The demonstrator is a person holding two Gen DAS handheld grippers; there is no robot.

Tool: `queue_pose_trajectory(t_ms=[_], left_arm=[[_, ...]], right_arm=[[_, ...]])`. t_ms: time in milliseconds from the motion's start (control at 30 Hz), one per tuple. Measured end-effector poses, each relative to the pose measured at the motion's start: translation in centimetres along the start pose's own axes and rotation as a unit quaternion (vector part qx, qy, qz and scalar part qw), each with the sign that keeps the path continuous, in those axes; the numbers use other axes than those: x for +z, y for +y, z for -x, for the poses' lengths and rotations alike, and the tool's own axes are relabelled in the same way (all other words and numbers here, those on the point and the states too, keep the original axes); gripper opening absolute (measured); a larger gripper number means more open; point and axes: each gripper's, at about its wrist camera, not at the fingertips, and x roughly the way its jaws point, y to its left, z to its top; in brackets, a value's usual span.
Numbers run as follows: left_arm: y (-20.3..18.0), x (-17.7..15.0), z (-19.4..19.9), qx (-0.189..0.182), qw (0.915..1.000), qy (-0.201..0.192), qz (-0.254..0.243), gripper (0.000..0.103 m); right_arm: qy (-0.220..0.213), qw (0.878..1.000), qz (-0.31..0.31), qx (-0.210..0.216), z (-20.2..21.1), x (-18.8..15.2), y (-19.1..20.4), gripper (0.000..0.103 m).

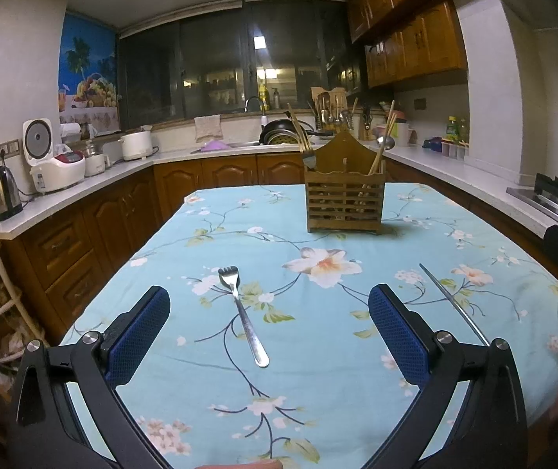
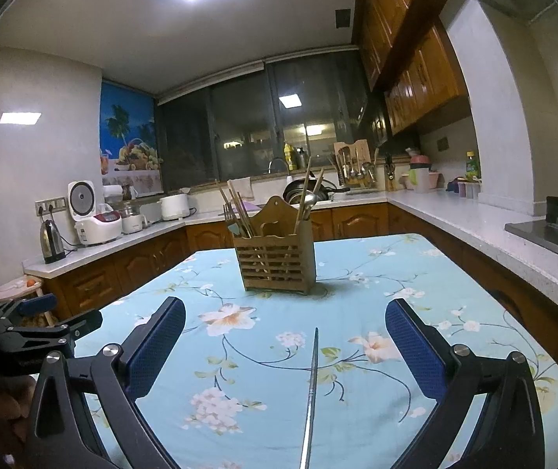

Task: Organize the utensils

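Mid-table, wooden caddy (image 1: 343, 203) holds chopsticks (image 1: 381, 147), fork (image 1: 309, 155), ladle (image 2: 310, 200).

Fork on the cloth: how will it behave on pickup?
The fork looks like polished metal, so probably stiff and slippery. It lies flat on the tablecloth, so pinching its thin handle may snag fabric. Unlikely to roll.
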Motion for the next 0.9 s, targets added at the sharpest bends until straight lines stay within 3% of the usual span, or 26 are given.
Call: queue_pose_trajectory(t_ms=[900], left_arm=[[-0.14, 0.13, 0.05, 0.000, 1.0000, -0.003, -0.002, 0.103]], right_arm=[[-0.001, 1.000, 0.000, 0.005, 0.17, 0.11, 0.16, 0.103]])
